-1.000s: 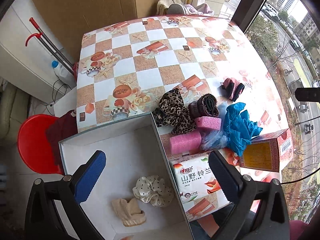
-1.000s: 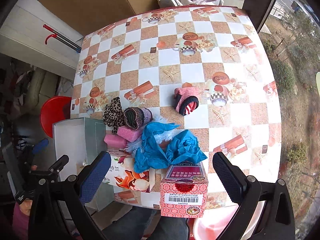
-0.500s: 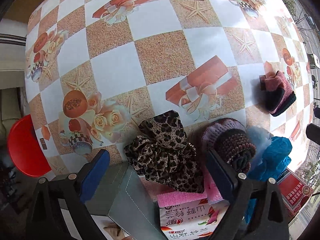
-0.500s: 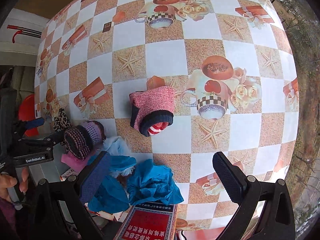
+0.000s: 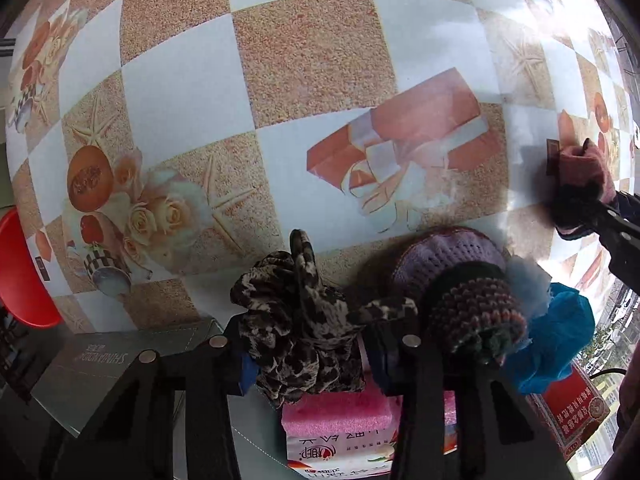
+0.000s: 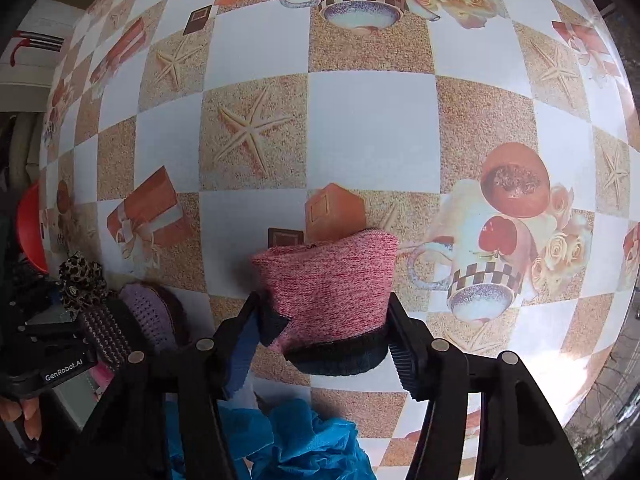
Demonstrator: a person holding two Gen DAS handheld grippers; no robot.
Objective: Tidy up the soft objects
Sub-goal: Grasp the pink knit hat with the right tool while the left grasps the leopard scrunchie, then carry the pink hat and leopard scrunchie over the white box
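My left gripper (image 5: 308, 356) is shut on a leopard-print scrunchie (image 5: 300, 320) lying at the near table edge. A purple and dark knitted roll (image 5: 460, 280) lies just right of it. My right gripper (image 6: 324, 336) is shut on a pink knitted sock with a dark cuff (image 6: 332, 284) that rests on the checked tablecloth (image 6: 372, 128). The sock also shows far right in the left wrist view (image 5: 580, 176). The scrunchie (image 6: 80, 276) and knitted roll (image 6: 136, 316) show at the left of the right wrist view.
Pink sponges (image 5: 336, 412) and a tissue pack (image 5: 340, 460) lie under the left gripper. A blue crumpled cloth (image 5: 556, 344) and a red carton (image 5: 568, 412) lie right of them. A grey box wall (image 5: 112, 360) is at lower left, a red stool (image 5: 20, 272) beyond the edge.
Both grippers have dropped to the table and closed: the left on the leopard scrunchie, the right on the pink sock. Both stood open above the items before.
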